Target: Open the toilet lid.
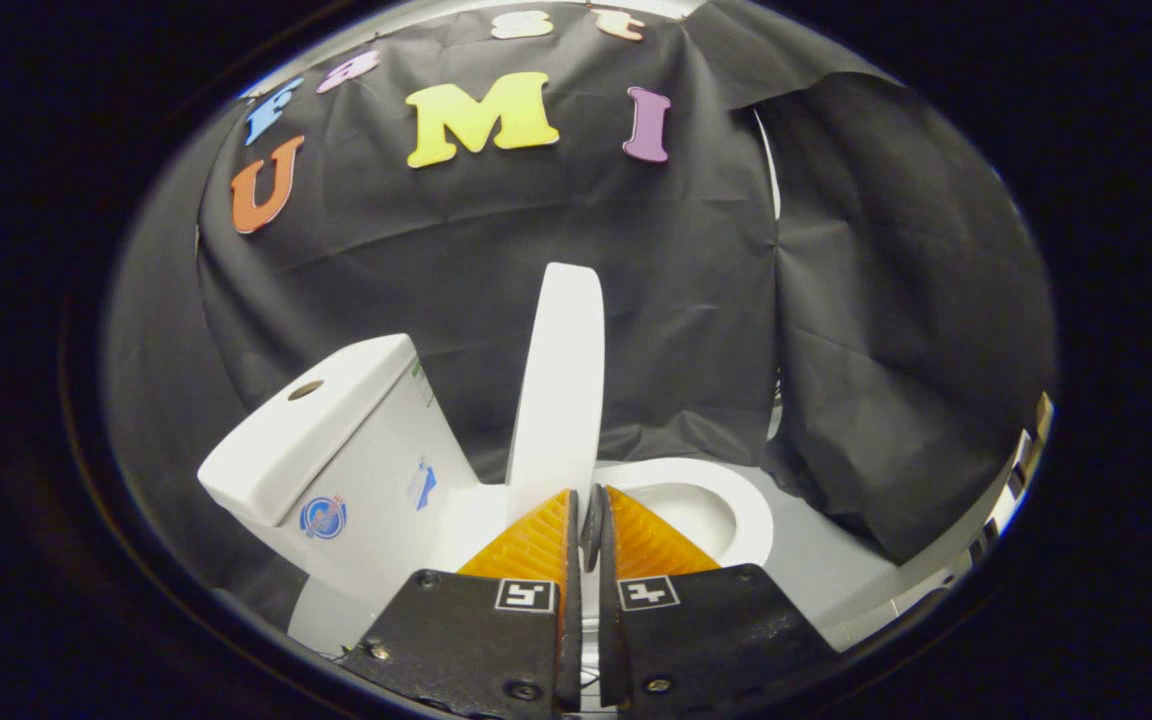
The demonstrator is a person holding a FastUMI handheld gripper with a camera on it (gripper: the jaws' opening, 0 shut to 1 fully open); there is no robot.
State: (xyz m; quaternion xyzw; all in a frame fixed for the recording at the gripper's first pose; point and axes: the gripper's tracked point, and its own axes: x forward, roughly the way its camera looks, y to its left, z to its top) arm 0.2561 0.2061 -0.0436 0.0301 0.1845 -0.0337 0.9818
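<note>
While the toilet lid (558, 380) stands raised on edge, nearly vertical, the gripper (586, 520) sits at its lower front edge with the two orange fingers (534, 548) drawn almost together.

Gripper view: the lid rises straight up from just ahead of the fingertips, its long axis running up and away from the gripper and leaning slightly toward the cistern (321, 430). It is seen nearly edge-on as a narrow white slab. Its foot meets the fingertips at the narrow gap between them; a thin dark edge shows in that gap, but whether this is the lid's rim pinched between the pads or part of the gripper itself cannot be told. The fingers are all but closed, and a firm two-sided grip on the lid is not confirmed.

The cistern stands beside the lid on the left finger's side, well behind the fingertips. The open bowl (706, 505) with its white rim lies on the right finger's side, just beyond the fingers, uncovered.

Judgement: the task appears far advanced, the lid being clear of the bowl and close to upright. The deciding relation is the lid's lean: it lies directly ahead of the gripper, and the remaining travel, if any, is toward the cistern until the lid rests past vertical. Released short of that, it could fall back over the bowl.
</note>
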